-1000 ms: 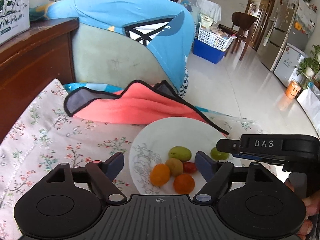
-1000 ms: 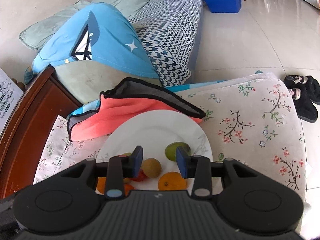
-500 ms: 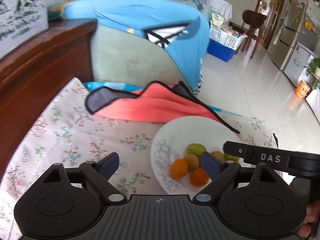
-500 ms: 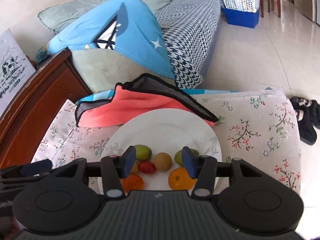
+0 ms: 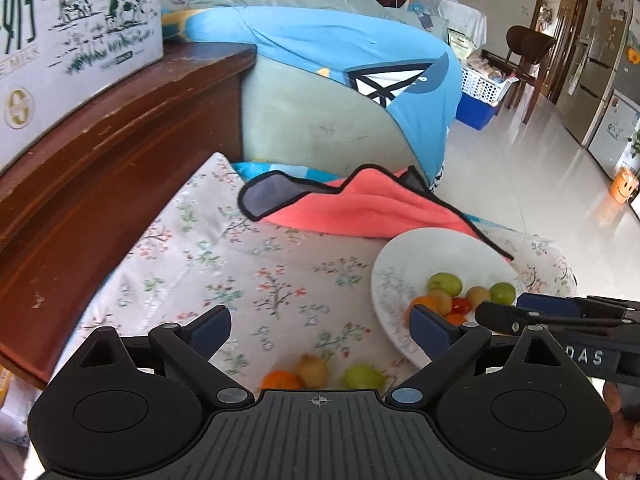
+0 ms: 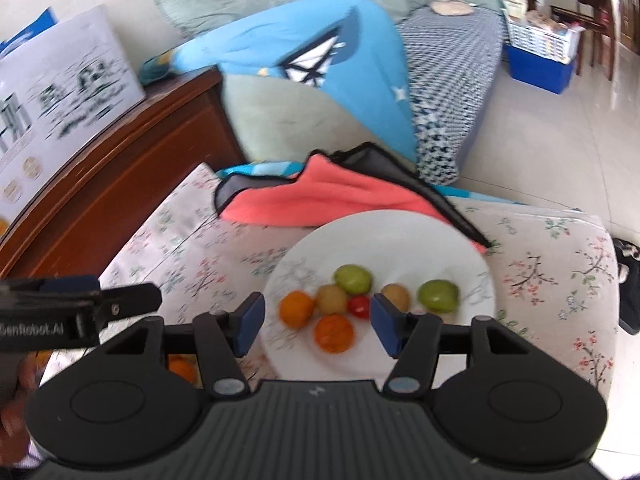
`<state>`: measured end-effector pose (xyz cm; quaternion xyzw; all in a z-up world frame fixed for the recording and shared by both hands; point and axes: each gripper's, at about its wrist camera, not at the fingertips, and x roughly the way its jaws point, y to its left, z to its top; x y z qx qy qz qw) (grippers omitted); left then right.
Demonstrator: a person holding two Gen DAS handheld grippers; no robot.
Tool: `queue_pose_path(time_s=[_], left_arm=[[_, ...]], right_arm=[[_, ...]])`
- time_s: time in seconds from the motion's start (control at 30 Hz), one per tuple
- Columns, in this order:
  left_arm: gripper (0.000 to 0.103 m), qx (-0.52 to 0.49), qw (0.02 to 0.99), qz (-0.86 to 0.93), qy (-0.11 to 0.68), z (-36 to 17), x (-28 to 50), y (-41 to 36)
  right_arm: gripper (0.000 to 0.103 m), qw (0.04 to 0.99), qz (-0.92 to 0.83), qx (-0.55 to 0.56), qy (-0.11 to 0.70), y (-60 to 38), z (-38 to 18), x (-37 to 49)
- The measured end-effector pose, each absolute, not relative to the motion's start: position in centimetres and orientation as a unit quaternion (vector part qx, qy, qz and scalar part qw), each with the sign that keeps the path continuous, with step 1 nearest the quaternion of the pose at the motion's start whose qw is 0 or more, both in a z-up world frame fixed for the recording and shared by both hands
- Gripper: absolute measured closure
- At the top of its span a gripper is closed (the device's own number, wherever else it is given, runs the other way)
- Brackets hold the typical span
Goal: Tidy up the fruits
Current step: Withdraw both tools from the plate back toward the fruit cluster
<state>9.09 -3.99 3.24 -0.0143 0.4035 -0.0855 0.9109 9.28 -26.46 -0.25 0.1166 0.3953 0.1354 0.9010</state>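
We see both grippers, the left gripper [image 5: 320, 330] and the right gripper [image 6: 318, 322], opening over nothing, the fruits [image 6: 340, 304] sitting on the white plate [image 6: 400, 236] near the pink cloth [image 6: 320, 200], three loose fruits [image 5: 320, 374] left of it.

Left gripper [image 5: 318, 330] angled downward, jaws opening, already very wide, nothing between the pads. Right gripper [image 6: 316, 320] also tilted down, jaws opening, about half spread, pads clear of anything, no grip. Fingers of the holding hands peek in at frame edges: right hand [image 5: 622, 428], left hand [image 6: 16, 404].
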Motion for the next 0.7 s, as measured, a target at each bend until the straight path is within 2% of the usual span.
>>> queue_pose_path(time_s=[0.33,0.7], left_arm=[[0.006,-0.036,0.905,-0.056,0.421,2.8,9.2,-0.3],[0.006,-0.015,0.887,-0.048,0.459,0.4,10.0,0.4]], right_arm=[[0.044,0.893,0.169,0.098,0.405,-23.6,-0.8,7.0],[0.044,0.87,0.242,0.07,0.425,-19.3,-2.1,5.1]])
